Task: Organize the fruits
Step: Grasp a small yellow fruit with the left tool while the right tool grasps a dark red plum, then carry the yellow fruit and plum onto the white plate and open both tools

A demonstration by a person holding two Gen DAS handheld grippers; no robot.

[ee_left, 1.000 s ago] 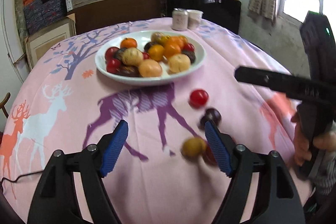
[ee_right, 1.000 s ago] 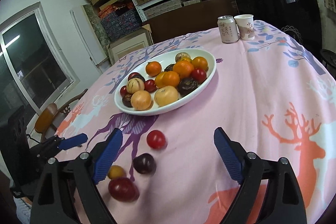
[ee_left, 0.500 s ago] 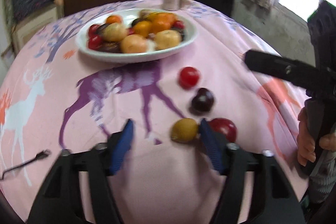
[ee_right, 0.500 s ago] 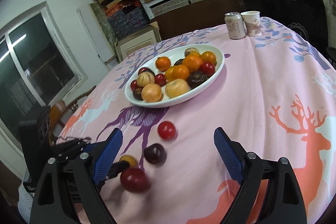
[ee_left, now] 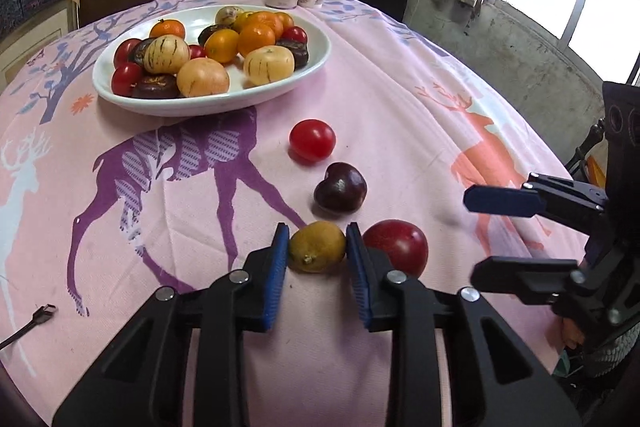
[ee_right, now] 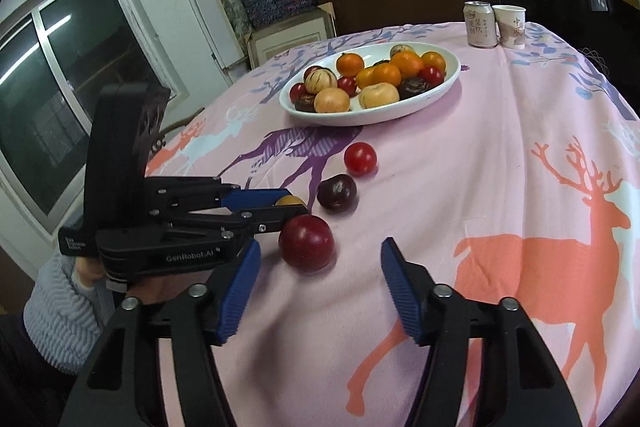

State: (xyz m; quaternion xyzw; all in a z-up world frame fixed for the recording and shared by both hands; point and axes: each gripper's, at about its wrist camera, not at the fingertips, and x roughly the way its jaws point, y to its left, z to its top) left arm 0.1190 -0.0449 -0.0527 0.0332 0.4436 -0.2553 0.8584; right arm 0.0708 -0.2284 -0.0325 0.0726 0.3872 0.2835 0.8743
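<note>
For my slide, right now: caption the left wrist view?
Left gripper shut on a yellow fruit beside a red plum.

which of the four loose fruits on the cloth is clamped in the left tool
The small yellow-brown fruit, nearest the camera, pinched between the left tool pads. The red tomato, dark plum and red plum lie free.

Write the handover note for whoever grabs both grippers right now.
Left gripper: jaws shut on the yellow-brown fruit, still on the cloth.
Right gripper: jaws closing, nothing between them yet; the big red plum lies just ahead.
Loose on the cloth: dark plum, red tomato.
White dish already holds a pile of fruit.
Left to do: likely move the four loose fruits to the dish.
</note>
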